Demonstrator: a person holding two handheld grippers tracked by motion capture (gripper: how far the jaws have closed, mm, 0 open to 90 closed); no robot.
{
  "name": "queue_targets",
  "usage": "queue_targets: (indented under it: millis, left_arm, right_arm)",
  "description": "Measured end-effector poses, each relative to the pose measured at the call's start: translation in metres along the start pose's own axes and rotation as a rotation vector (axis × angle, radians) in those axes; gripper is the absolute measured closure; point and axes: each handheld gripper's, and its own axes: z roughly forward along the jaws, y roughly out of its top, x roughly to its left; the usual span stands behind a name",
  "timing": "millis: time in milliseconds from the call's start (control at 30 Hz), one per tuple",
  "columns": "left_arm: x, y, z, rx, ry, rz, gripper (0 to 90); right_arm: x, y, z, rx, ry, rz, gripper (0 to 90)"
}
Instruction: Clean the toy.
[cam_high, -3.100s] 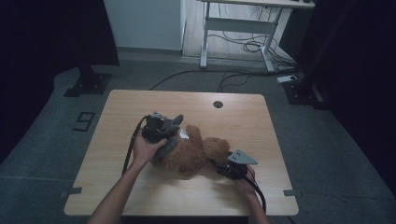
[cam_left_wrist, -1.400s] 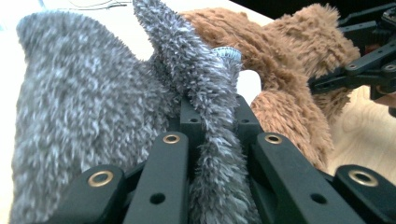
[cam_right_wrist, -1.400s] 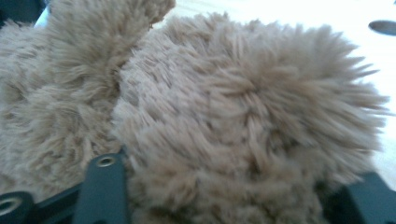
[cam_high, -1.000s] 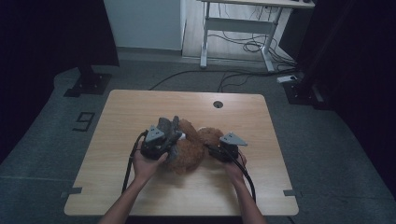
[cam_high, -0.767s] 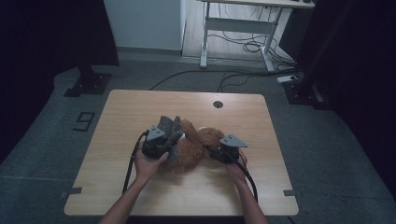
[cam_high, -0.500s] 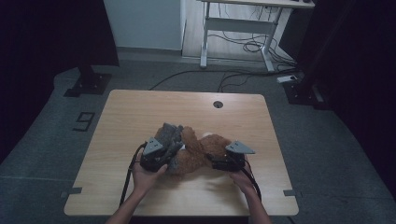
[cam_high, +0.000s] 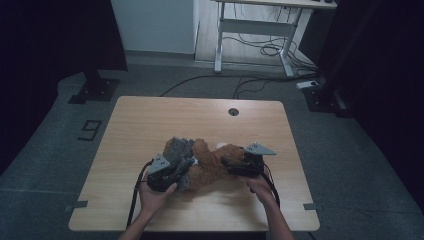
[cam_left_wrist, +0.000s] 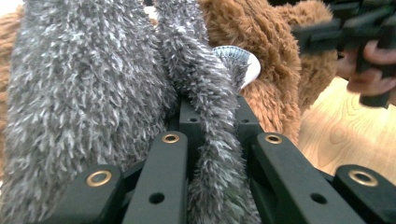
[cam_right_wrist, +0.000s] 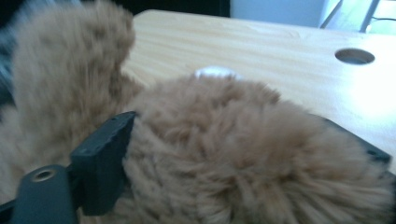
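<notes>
Between my left gripper's (cam_left_wrist: 205, 154) tightly closed jaws runs a strip of grey plush (cam_left_wrist: 210, 121), part of the grey fur piece (cam_high: 176, 152) lying against the brown teddy bear (cam_high: 212, 165) mid-table. My right gripper's (cam_right_wrist: 247, 154) jaws have just been opening and now stand wide around a brown furry limb, with contact unclear. I judge the grey piece only partly worked onto or off the bear; most of the job remains. The wooden table (cam_high: 150, 120) lies beyond both jaws.

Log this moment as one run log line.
left tool: shut on grey fur piece | right tool: jaws just opening, brown plush toy between them | wooden table
</notes>
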Motion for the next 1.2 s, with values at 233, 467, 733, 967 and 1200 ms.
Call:
queue_targets:
  millis: [233, 467, 733, 967, 1200]
  left_arm:
    - [-0.011, 0.005, -0.003, 0.011, -0.021, 0.008, 78.8]
    - [-0.031, 0.036, 0.0, 0.005, -0.011, 0.048, 78.5]
    - [-0.064, 0.065, 0.052, 0.097, -0.053, 0.106, 77.8]
    - [-0.041, 0.05, 0.05, 0.11, -0.001, 0.093, 79.0]
    - [0.001, 0.041, 0.01, 0.082, 0.09, 0.046, 78.9]
  right_arm:
    - [0.002, -0.036, -0.015, -0.024, 0.003, -0.013, 33.0]
    - [0.008, -0.044, -0.018, -0.045, -0.024, -0.044, 39.4]
    - [0.014, -0.045, -0.019, -0.053, -0.051, -0.076, 39.6]
    - [0.013, -0.046, -0.02, -0.053, -0.063, -0.095, 40.3]
    - [0.015, -0.045, -0.02, -0.049, -0.068, -0.103, 40.6]
